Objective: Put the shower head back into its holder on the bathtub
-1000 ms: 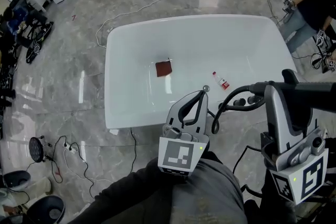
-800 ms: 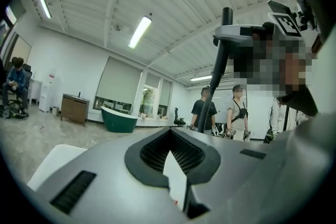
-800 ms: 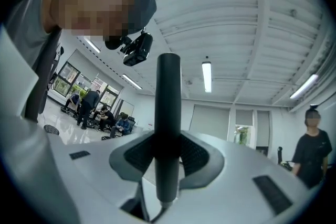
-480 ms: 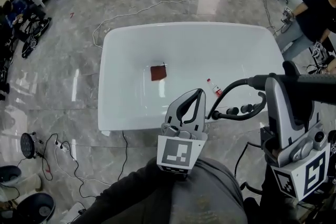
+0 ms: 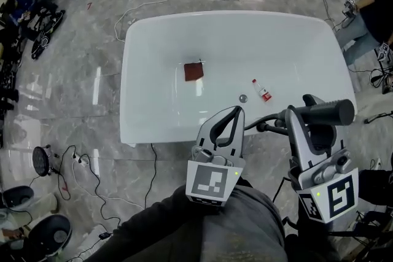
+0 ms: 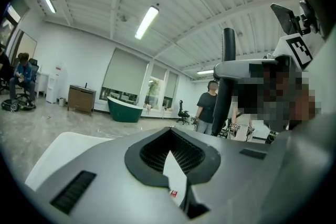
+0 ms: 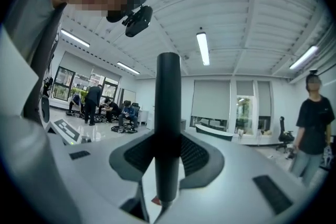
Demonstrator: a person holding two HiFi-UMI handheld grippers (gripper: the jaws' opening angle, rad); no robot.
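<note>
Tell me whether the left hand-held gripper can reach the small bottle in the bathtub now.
Probably yes. The left hand-held gripper is empty, and nothing lies between it and the small bottle on the open bathtub floor. Its jaws are together, so they must open first.

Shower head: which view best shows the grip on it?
Right gripper view: the shower head stands close up, clamped between the right tool's jaws. Head view shows its handle from above, lying crosswise in that tool, but the contact is hidden. Left gripper view catches only a dark bar off to the side.
</note>
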